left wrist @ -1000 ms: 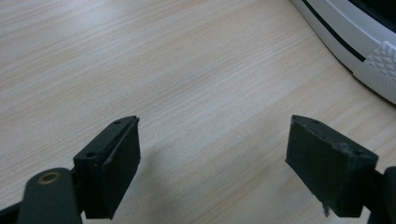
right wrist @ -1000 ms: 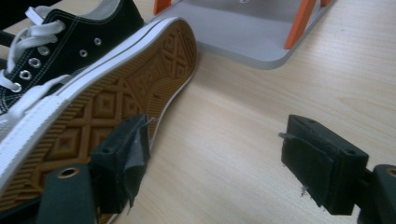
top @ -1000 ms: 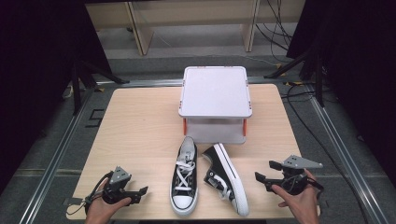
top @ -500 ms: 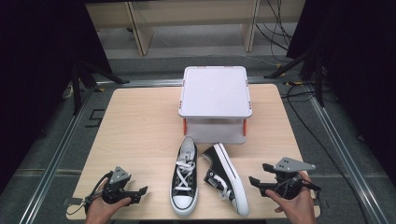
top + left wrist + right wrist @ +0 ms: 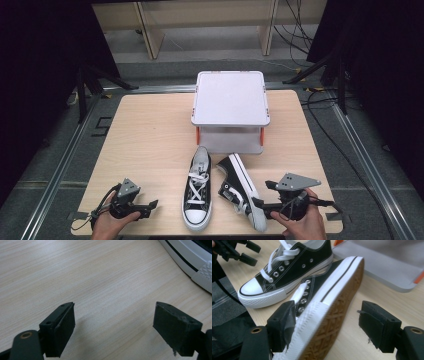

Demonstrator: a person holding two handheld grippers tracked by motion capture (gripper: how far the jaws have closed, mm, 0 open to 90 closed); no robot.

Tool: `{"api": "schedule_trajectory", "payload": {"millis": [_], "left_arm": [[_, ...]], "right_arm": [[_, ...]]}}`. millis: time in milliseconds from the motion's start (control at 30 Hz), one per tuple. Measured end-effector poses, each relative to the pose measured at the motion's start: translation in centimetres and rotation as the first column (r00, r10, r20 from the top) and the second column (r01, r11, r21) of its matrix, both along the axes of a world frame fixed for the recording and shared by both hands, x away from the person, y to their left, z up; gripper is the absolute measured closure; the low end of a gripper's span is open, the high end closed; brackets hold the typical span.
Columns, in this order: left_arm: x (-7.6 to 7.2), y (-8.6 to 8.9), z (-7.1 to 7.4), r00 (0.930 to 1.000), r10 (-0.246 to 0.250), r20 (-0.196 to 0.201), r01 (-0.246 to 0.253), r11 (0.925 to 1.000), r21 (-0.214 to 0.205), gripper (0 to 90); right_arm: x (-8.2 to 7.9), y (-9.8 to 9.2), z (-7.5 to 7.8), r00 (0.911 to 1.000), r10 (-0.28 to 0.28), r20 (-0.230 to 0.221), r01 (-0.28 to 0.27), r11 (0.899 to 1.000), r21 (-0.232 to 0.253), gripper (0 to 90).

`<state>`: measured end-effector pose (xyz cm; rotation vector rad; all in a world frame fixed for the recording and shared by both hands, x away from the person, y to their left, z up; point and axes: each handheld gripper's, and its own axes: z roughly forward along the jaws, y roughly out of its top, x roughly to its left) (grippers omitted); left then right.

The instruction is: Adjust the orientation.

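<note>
Pale wood made up the table (image 5: 150,130) in the high view. A grey box (image 5: 230,97) with orange clips stood at upper centre. Below it lay two black sneakers: the upright shoe (image 5: 196,190) at lower centre, toe toward the bottom edge, and the tipped shoe (image 5: 240,192) just right of it, on its side, the two close at the heels. The left gripper (image 5: 150,205) sat at lower left in a hand, jaws apart and pointing right toward the upright shoe, well short of it. The right gripper (image 5: 260,202) sat at lower right in the other hand, its jaws reaching left to the toe of the tipped shoe.

In the left gripper view, both black jaws stood wide apart over bare table (image 5: 100,277), nothing between them. A white rubber sole edge of the upright shoe (image 5: 190,257) showed in the upper right corner.

In the right gripper view, the tipped shoe (image 5: 332,305) ran from lower centre to upper right, its tan sole facing right. Its toe lay between the jaws, which had just been closing a little; the left pad (image 5: 287,320) met the toe cap, while the right pad (image 5: 374,327) stood clear of the sole, so the grip was not yet clenched. The upright shoe (image 5: 287,272) lay at upper left, the left gripper (image 5: 244,252) in the top left corner, the box (image 5: 387,262) at upper right.
</note>
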<state>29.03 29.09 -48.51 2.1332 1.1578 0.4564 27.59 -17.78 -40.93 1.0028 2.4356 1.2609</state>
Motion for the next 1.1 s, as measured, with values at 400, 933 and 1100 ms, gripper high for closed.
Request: {"api": "schedule_trajectory", "payload": {"millis": [400, 933, 1100], "left_arm": [[0.0, 0.1, 0.2, 0.9996, -0.025, -0.01, 0.025, 0.9996, 0.015, 17.3], [-0.1, -0.2, 0.0, 0.9999, 0.002, -0.014, -0.002, 0.9999, -0.011, 17.3], [-0.2, -0.2, 0.0, 0.9999, 0.012, -0.011, -0.012, 0.9998, -0.013, 17.3]], "right_arm": [[-0.2, 1.6, -0.9, 0.9995, 0.005, -0.031, -0.007, 0.998, -0.07, 32.4], [0.4, -1.4, -0.5, 0.9962, -0.035, -0.08, 0.034, 0.999, -0.014, 48.6], [0.8, -2.9, -0.8, 0.9895, -0.035, -0.14, 0.043, 0.998, 0.053, 49.4]]}}
